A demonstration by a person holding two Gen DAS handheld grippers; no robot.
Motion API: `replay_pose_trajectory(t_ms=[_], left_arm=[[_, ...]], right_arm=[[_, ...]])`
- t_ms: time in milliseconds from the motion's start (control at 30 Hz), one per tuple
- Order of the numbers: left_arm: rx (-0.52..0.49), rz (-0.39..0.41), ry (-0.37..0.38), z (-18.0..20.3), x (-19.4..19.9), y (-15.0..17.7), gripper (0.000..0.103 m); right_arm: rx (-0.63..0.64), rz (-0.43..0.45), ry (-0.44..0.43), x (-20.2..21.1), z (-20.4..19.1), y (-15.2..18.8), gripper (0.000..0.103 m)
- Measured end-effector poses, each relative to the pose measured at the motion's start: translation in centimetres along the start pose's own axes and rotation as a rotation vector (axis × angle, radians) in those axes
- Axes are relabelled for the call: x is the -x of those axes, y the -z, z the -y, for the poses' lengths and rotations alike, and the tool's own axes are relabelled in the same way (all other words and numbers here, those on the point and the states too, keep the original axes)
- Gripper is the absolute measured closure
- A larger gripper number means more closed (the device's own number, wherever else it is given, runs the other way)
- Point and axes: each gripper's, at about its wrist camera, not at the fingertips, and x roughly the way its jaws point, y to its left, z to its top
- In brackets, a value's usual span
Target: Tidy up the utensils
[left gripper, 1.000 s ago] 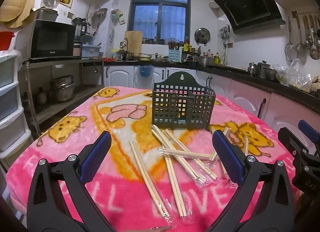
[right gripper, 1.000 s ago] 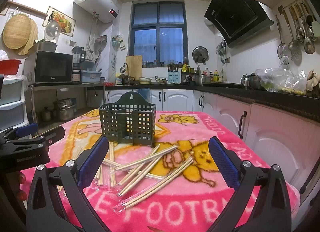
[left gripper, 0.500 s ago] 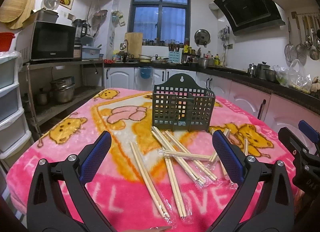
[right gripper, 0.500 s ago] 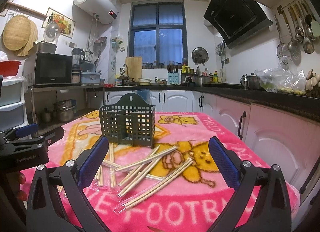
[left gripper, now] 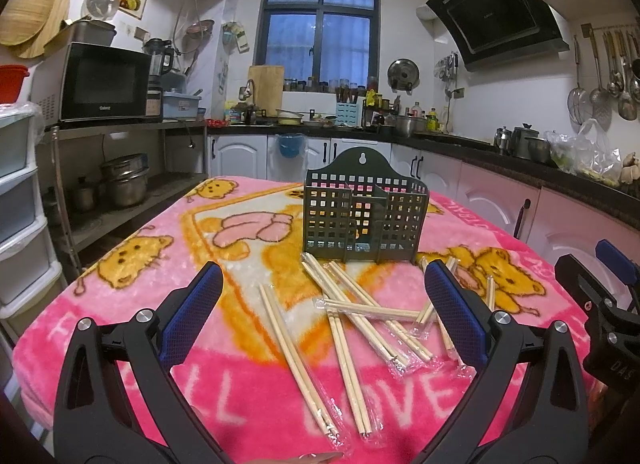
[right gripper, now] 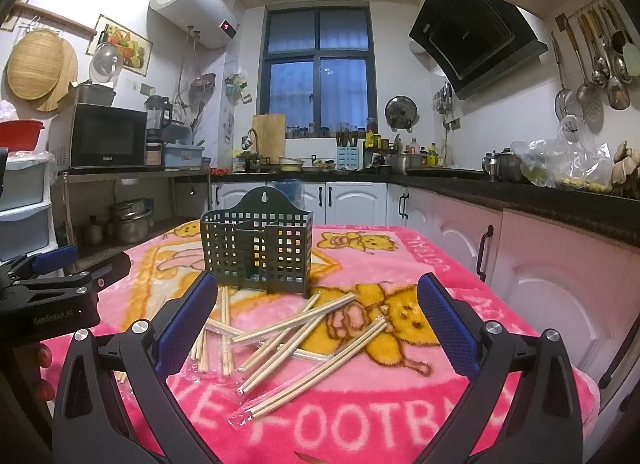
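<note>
Step in hand: both grippers are hovering over the table, nothing picked up yet; by my reading we are at the very start, with every pair of chopsticks lying loose and the holder looking empty through its grid.
Left gripper [left gripper: 320, 312]: jaws are standing wide apart, gripping nothing, blue pads framing the scattered pile.
Right gripper [right gripper: 316, 320]: same story, jaws spread wide and empty, looking down on the pile from the other side.
Chopsticks [left gripper: 362, 314]: wrapped pairs in clear sleeves are lying criss-crossed on the pink blanket [left gripper: 132, 264], just in front of the holder, several overlapping one another.
Lone pair [left gripper: 294, 356]: one wrapped pair is lying apart on the left edge of the pile, touching nothing else, and looking like the easiest first grab for the left side.
Holder [left gripper: 362, 212]: the dark green slotted caddy is standing upright beyond the pile, divided into compartments, open at the top.
Near pair on the right [right gripper: 316, 376]: the long pair closest to the right gripper is resting on top at the pile's edge, also free to take.
Next move: I am judging that one gripper needs to be dropping low, closing across a single pair mid-length, then tipping it upright over a compartment; the slippery sleeves and crossed sticks could be dragging neighbours along.
Change from a second ago: the left view is creeping slightly closer to the pile; the right view is barely shifting; jaws are staying just as wide, and no chopstick is moving.
</note>
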Motion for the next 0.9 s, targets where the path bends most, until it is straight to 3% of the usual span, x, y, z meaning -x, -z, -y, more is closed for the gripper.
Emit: replay_pose_trajectory(t_ms=[533, 900], left_arm=[[0.003, -0.01, 0.004, -0.5, 0.1, -0.6, 0.01], [0.064, -0.065, -0.04, -2.7, -1.9, -0.2, 0.01]], right_arm=[[0.002, -0.008, -0.005, 0.3, 0.0, -0.4, 0.006], [0.006, -0.09, -0.046, -2.2, -0.3, -1.1, 0.006]])
